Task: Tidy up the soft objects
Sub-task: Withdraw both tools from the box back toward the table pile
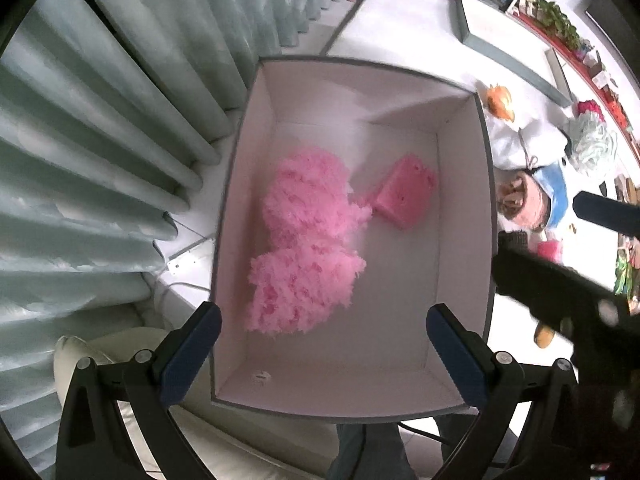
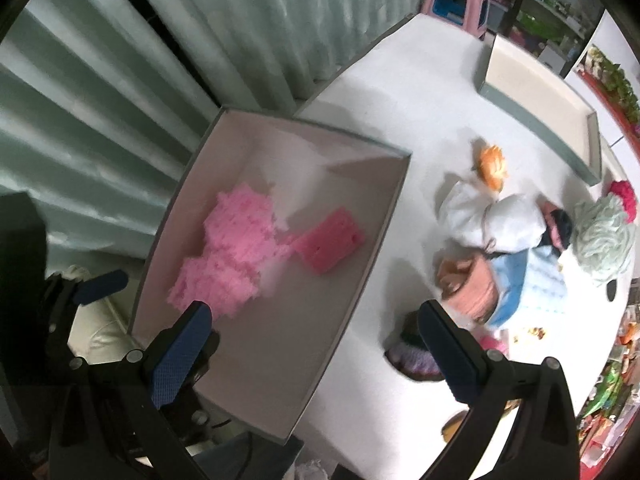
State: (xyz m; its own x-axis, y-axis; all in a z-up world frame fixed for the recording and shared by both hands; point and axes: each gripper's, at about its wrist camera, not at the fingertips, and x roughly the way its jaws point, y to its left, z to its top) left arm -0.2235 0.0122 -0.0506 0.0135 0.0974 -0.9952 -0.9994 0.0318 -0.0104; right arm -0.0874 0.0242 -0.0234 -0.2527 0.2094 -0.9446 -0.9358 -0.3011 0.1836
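Observation:
A grey-rimmed white box (image 1: 460,208) holds two fluffy pink puffs (image 1: 304,240) and a pink sponge block (image 1: 404,192). My left gripper (image 1: 324,356) is open and empty, above the box's near end. My right gripper (image 2: 312,348) is open and empty, above the box's right wall (image 2: 360,280); the puffs (image 2: 232,248) and sponge (image 2: 328,244) show there too. Right of the box lie soft things: a white pouch (image 2: 492,220), an orange toy (image 2: 490,166), a blue-and-peach plush (image 2: 504,288), a pale green yarn ball (image 2: 604,236) and a purple knitted piece (image 2: 412,360).
The white table (image 2: 400,100) carries a shallow grey lid (image 2: 540,108) at the back. Pale green curtains (image 1: 100,140) hang on the left. A cream cushion (image 1: 100,360) lies below the box. Colourful clutter lines the table's right edge (image 2: 616,380).

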